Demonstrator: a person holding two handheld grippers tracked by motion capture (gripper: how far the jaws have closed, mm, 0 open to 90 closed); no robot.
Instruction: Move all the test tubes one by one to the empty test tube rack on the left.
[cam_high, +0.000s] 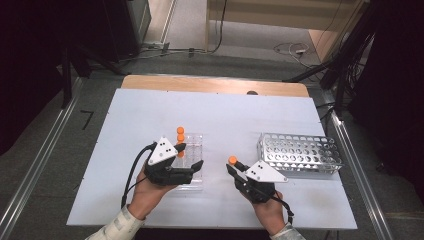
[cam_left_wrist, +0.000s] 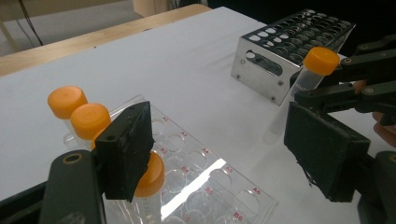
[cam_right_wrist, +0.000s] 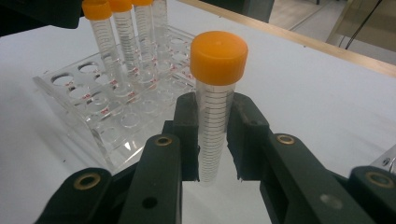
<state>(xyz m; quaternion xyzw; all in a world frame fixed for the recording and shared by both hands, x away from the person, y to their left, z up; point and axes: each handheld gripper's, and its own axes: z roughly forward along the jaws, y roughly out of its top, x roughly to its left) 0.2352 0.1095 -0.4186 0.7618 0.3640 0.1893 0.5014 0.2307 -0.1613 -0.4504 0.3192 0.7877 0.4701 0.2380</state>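
Right gripper (cam_right_wrist: 212, 140): jaws closed on tube (cam_right_wrist: 215, 116), pads approx. mid-body, below orange cap (cam_right_wrist: 218, 50); tube upright, clear of table (cam_high: 225, 110).
Left gripper (cam_left_wrist: 219, 149): jaws wide, nothing between pads; set down over clear rack (cam_left_wrist: 201, 182), one pad just beside a capped tube there.
Tube handling: prob. light, stiff plastic, smooth wall = slippery; could slide or tilt if squeeze is weak.
Grip spot: body just under cap looks best, cap rim acts as stop.
Clear rack: holds other capped tubes, near side to left gripper.
Metal rack (cam_high: 300, 152): empty holes, right of the held tube.
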